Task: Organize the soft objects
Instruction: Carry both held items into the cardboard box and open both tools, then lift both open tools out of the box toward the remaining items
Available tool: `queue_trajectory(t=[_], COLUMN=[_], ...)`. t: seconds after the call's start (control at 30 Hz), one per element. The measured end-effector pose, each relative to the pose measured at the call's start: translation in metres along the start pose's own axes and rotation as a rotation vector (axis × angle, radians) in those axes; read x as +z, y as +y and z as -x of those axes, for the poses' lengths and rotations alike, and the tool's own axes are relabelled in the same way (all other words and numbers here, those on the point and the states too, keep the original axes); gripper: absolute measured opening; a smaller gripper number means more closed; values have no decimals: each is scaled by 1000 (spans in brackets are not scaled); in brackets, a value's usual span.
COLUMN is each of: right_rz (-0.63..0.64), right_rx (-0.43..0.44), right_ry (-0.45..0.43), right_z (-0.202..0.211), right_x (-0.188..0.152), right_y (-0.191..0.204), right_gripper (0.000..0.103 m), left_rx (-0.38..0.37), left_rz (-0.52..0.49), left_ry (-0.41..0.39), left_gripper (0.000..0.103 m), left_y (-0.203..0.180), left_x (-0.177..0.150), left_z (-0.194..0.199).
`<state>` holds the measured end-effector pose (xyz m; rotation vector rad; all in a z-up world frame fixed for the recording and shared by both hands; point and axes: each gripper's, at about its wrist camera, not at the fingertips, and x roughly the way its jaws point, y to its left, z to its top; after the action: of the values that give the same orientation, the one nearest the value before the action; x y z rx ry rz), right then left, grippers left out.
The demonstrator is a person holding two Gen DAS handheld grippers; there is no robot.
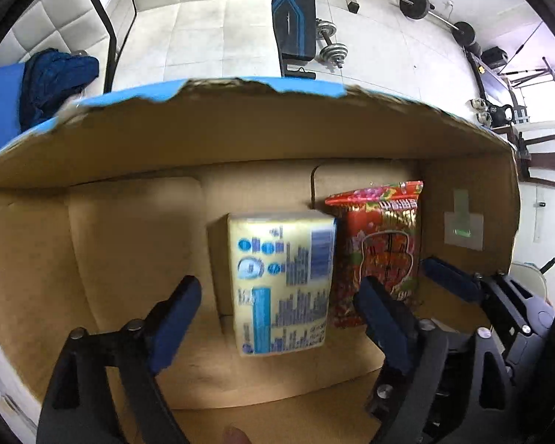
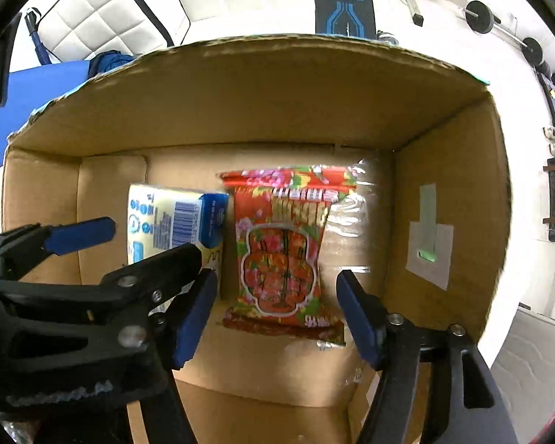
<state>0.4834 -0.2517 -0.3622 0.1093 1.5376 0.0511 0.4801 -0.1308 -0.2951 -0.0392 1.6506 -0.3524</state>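
Two soft packs lie side by side on the floor of an open cardboard box [image 2: 262,103], toward its right end: a pale yellow tissue pack [image 1: 281,281] printed in blue, and just to its right, touching or all but touching, a red floral plastic-wrapped pack [image 2: 283,251]. The left gripper [image 1: 281,314] hangs over the tissue pack with its blue pads spread well wider than the pack and pressing on nothing; the right gripper [image 2: 277,310] stands likewise over the red pack, pads clear of both long edges, so neither gripper holds anything and both packs rest free on the cardboard. Both look light and yielding. The tissue pack should squash under the pads and spring back, so it wants a hold across its short width near the middle, firm enough to bite into the bulk. The red pack is wrapped in glossy film that shows crinkles and loose clear margins at the right side and lower corner; that film is likely slippery and would slide or tear if pinched alone, so the better hold is across the padded body, not the flat sealed ends. Little can break here; the chief risk is a pack slipping out or dragging its neighbour along, since they lie so close
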Motion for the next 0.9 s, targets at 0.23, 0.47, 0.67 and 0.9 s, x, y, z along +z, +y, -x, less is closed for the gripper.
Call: queue_trajectory(t=[0.23,0.47,0.67,0.9], right_rz=[-31,-64,-79,-74], right_rx=[-7,-55,-78,-84], right_ry=[-75,-154,-222,-299], right_z=[32,56,93,133], right_x=[-38,-81,-121,-170], right_y=[11,16,22,22], right_gripper=[103,103,103,103], left_rx=[82,89,120,158], left_rz=[-13,-4,7,11], left_ry=[-147,-254,-315,-429], left_gripper=[103,103,103,103], left_y=[4,7,7,-4], left_x=[-44,-103,-129,-179], left_z=[38,70,91,126])
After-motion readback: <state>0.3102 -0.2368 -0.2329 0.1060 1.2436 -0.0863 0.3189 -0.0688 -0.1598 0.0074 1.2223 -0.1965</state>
